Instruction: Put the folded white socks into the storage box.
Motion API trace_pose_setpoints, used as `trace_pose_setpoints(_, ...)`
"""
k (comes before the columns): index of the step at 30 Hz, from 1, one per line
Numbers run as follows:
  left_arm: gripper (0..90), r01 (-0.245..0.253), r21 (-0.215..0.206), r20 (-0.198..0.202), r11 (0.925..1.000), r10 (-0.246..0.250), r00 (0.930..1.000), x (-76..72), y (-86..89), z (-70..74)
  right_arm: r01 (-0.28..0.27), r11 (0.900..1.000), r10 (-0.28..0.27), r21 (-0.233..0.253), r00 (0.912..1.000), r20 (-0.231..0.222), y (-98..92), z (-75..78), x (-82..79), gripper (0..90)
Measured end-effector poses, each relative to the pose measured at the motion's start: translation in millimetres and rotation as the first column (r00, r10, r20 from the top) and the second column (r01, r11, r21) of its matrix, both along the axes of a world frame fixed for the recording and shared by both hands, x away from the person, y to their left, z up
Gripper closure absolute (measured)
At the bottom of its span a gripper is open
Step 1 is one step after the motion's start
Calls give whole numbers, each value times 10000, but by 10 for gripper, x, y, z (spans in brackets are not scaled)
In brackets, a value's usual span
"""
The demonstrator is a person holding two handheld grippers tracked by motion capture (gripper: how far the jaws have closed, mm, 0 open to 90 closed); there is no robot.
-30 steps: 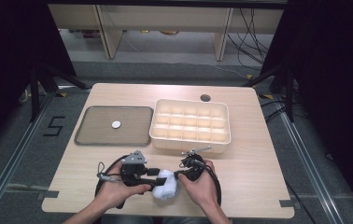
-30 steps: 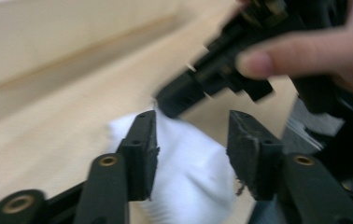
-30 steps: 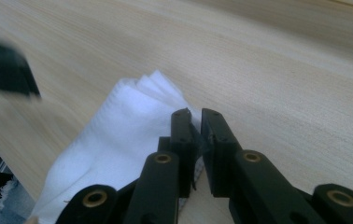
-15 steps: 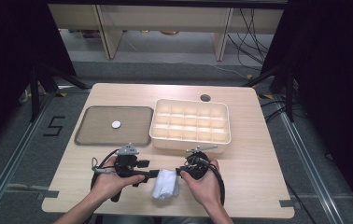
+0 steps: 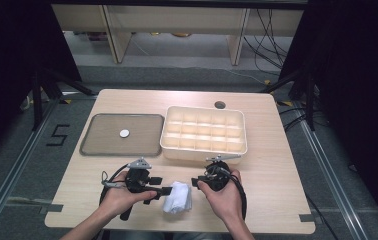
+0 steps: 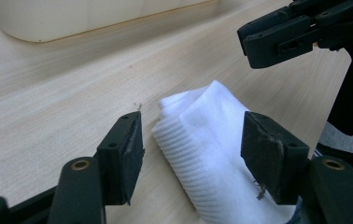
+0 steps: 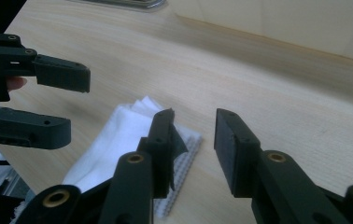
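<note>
L claw backed off cloth; cloth's near end cut off.

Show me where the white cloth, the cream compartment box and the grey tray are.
white cloth (image 5: 178, 198), high view, middle of the folded bundle.
cream compartment box (image 5: 203, 150), high view, near outer wall.
grey tray (image 5: 102, 137), high view, bare floor.

Bin blocks fwd; table open R
</note>
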State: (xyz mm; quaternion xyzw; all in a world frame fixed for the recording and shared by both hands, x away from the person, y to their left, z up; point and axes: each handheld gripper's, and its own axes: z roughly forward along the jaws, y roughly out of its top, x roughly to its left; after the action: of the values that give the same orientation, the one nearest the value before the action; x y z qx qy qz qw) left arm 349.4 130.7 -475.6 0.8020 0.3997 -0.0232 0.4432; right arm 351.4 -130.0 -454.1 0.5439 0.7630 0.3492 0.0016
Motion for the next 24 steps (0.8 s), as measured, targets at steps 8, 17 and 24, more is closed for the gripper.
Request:
trace_pose_setpoints(8,473,292,317,-11,9991,-292,9996,-27,-6,-13,-388,9990,398,234,9981,-462,18,-33,68,570)
trace_pose_setpoints(17,439,397,404,-309,9984,-385,9988,-63,-79,-28,-380,9988,391,292,9985,-386,49,29,87,501)
trace_pose_setpoints(24,388,152,125,-688,9998,-143,9975,-35,-52,-55,-437,9988,452,200,9953,-860,69,-38,83,470)
